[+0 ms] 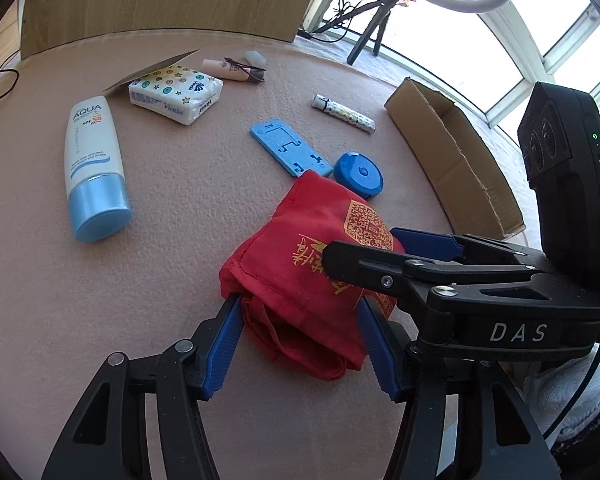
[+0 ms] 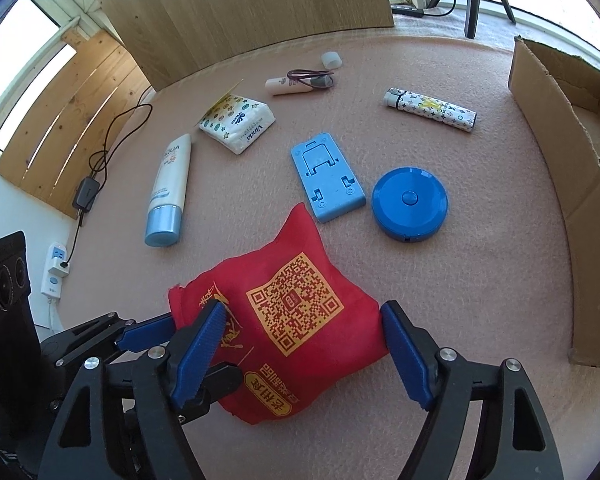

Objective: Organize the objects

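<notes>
Two wrist fisheyes look down, close, over blue fingers – from left and right – sharing the red pouch (image 1: 300,256) on pink felt (image 2: 480,248).

Red fabric pouch (image 2: 284,328) with gold QR code and lettering, crumpled, lying near the mat's near edge, mouth open (drawstring visible in left wrist view). Just beyond it: light blue phone stand (image 2: 327,176) flat, and round blue tape measure (image 2: 410,203) beside it. Sunscreen tube (image 2: 168,194) on its side, cap toward near edge. Tissue pack (image 2: 240,122), small tube (image 2: 290,84), patterned lighter (image 2: 432,110) lie toward far edge. Open cardboard box (image 2: 580,184) along right edge.
</notes>
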`<state>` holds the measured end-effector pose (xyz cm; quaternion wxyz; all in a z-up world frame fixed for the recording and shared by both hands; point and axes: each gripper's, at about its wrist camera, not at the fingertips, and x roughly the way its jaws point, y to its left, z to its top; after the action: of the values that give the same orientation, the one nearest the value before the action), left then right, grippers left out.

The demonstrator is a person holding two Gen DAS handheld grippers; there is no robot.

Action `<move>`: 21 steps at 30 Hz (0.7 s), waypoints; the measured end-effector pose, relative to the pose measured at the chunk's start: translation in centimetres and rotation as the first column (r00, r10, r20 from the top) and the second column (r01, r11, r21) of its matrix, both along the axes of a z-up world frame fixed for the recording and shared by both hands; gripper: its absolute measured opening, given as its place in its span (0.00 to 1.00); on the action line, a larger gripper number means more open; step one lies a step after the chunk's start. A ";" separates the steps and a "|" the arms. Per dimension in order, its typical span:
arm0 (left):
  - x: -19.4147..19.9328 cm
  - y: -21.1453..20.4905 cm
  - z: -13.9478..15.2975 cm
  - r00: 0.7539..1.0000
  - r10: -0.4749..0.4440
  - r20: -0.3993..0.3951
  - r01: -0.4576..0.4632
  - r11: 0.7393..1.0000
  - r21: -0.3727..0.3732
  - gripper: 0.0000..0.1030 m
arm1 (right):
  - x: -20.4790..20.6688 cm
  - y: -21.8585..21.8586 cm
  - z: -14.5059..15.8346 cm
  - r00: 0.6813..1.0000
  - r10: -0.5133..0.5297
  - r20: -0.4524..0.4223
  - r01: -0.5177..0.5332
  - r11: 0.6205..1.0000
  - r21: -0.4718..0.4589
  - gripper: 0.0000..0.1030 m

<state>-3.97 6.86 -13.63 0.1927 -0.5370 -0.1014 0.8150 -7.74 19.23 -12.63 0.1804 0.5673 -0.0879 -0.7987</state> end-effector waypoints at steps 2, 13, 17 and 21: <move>-0.1 0.6 0.7 1.000 -0.005 -0.016 0.005 1.000 0.001 0.60 | 0.2 0.6 0.7 1.000 -0.008 -0.015 0.008 1.000 -0.007 0.74; -1.8 6.1 6.2 0.987 -0.083 -0.139 0.088 0.995 0.036 0.60 | 0.4 6.4 6.2 0.985 -0.105 -0.139 0.104 0.995 -0.014 0.74; -2.8 9.3 7.4 0.977 -0.126 -0.173 0.136 0.990 0.044 0.60 | 0.1 9.4 7.7 0.972 -0.156 -0.173 0.157 0.988 -0.008 0.74; -3.8 13.1 8.1 0.965 -0.172 -0.199 0.184 0.982 0.047 0.60 | -0.1 12.7 8.6 0.957 -0.206 -0.203 0.212 0.977 0.009 0.74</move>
<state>-7.82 19.92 -5.56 0.2914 -0.4554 -0.0599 0.8391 -7.80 31.96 -4.06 0.0945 0.4738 -0.1165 -0.8677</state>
